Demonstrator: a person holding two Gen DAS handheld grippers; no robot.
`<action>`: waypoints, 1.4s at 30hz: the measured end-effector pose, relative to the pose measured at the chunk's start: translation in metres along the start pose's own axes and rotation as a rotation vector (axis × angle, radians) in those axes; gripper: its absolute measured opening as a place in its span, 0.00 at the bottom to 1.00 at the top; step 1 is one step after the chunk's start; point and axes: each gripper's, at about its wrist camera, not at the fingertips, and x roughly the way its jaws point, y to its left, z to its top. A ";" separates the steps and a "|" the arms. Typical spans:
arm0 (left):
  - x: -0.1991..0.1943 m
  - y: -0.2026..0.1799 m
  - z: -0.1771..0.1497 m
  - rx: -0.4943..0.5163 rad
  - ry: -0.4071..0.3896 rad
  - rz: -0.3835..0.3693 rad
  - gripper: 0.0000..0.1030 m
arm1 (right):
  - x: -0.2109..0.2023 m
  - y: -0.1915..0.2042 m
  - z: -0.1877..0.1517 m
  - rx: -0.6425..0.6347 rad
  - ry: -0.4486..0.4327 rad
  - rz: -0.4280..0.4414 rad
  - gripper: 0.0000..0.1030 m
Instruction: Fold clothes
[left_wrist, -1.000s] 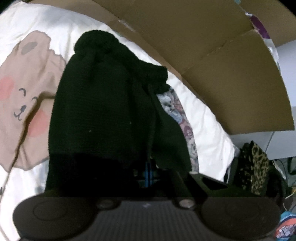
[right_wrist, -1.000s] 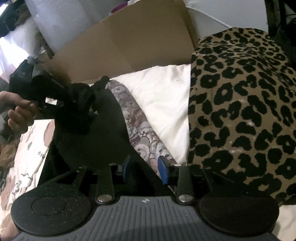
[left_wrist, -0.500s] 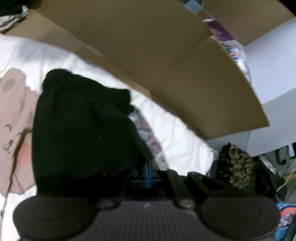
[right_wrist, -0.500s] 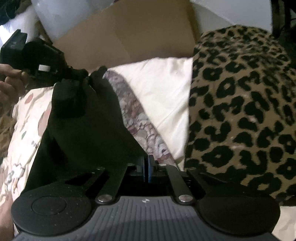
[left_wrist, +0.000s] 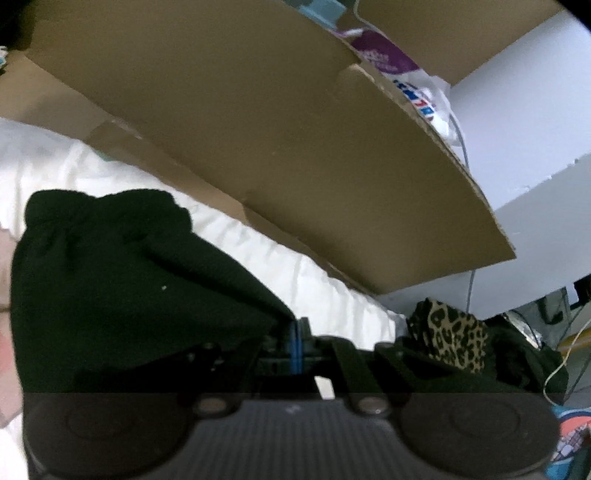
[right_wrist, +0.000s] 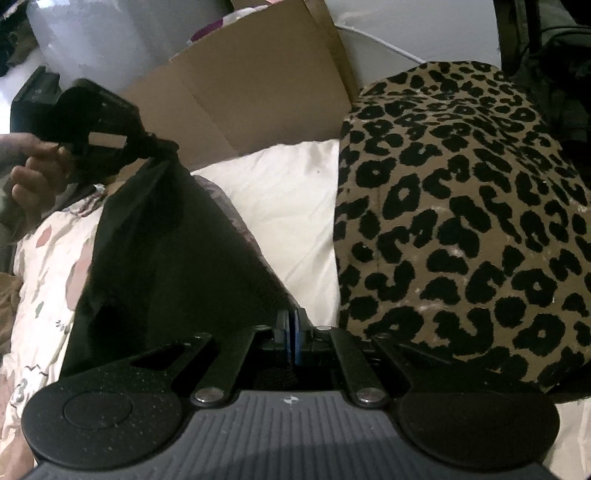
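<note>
A black knitted garment (right_wrist: 177, 258) is stretched between both grippers above the bed. My right gripper (right_wrist: 294, 325) is shut on its near corner, blue pads pressed together on the cloth. My left gripper (left_wrist: 294, 332) is shut on the far corner, and the black garment (left_wrist: 122, 280) hangs off to its left. In the right wrist view the left gripper (right_wrist: 155, 144), held by a person's hand (right_wrist: 29, 177), lifts that corner at the upper left. A grey patterned cloth (right_wrist: 240, 229) peeks out from beneath the garment.
White bedding (right_wrist: 284, 206) with a printed sheet (right_wrist: 48, 266) lies underneath. A leopard-print pile (right_wrist: 461, 229) fills the right side. An open cardboard box (left_wrist: 277, 140) stands behind the bed. Cables and clutter (left_wrist: 554, 354) sit at the far right of the left wrist view.
My right gripper's jaws have shut on the garment's near corner. My left gripper has risen and moved away with its corner, pulling the black cloth taut.
</note>
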 end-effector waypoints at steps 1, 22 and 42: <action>0.004 -0.002 0.000 0.011 0.004 0.007 0.00 | 0.001 -0.001 0.000 0.005 0.007 -0.001 0.00; 0.035 0.014 0.005 0.054 0.063 0.153 0.35 | -0.040 -0.021 -0.009 0.081 -0.038 -0.051 0.10; 0.024 0.049 0.016 0.195 0.065 0.253 0.35 | -0.058 -0.015 -0.037 0.059 -0.015 -0.091 0.32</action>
